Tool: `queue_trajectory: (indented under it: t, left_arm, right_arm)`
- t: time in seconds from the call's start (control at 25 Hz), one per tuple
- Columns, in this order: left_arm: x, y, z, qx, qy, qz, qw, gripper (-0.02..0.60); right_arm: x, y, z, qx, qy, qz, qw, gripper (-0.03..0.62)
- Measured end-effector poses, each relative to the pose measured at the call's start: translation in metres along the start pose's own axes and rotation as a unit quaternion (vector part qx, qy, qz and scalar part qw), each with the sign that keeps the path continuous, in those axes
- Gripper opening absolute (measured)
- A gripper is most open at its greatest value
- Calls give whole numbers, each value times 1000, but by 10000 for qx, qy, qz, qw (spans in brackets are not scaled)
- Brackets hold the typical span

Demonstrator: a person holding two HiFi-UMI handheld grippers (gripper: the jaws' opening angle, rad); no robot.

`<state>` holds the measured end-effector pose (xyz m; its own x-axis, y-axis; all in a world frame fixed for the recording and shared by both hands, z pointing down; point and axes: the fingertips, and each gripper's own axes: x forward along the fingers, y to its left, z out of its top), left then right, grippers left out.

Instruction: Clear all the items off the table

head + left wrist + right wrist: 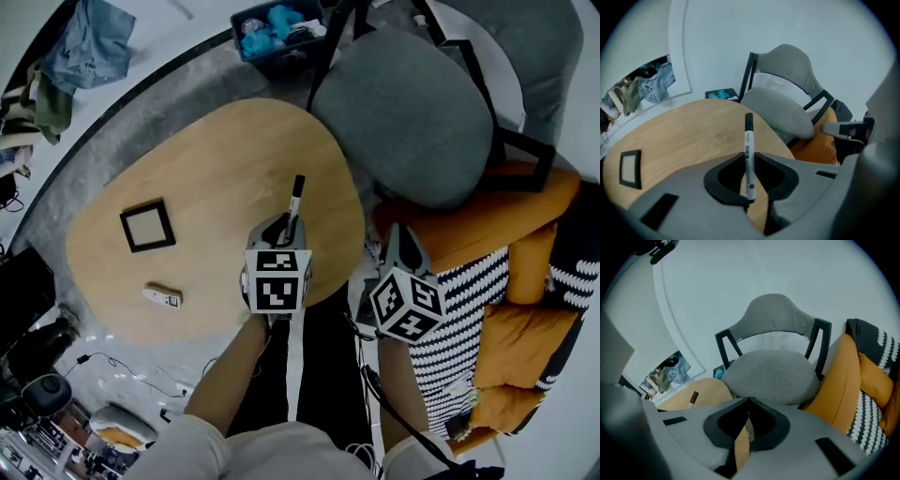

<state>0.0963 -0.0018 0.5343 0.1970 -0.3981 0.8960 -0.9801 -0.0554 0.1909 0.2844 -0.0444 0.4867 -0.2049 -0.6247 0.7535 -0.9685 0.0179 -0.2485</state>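
**Marker in the grip, two items left to clear**

The big wooden table is partly cleared. A black square frame lies at its left, and a small white-and-wood stick lies nearer than the frame.

The left gripper is over the table's near right part, with its jaws narrowed on a marker. It pinches the marker low on the white barrel, and the black cap points to the far side.

The right gripper hangs off the table's right edge by the grey chair. Its jaws are together with nothing between them.

The step looks like the carry-off. The next move calls for taking the marker clear of the table without it swivelling in the pinch, perhaps to the dark bin at the far side.

The marker is slim and smooth, with print along its barrel.
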Motion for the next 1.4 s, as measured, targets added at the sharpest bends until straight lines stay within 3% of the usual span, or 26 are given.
queue_trajectory:
  t: [0.48,0.88,1.04,1.4]
  left_arm:
    - [70,-53,121,416,-196,-134,9989,69]
    - [141,-64,207,744,-201,-45,9970,71]
    - [161,-69,222,964,-118,89,9952,71]
    - [190,-64,230,1076,104,204,9939,71]
  right_arm:
    - [56,-35,67,-8,-316,173,9994,25]
    - [111,-68,121,114,-425,71,9990,25]
    - [130,-76,127,360,-362,35,9987,25]
    - [141,-88,127,478,-310,2,9984,25]
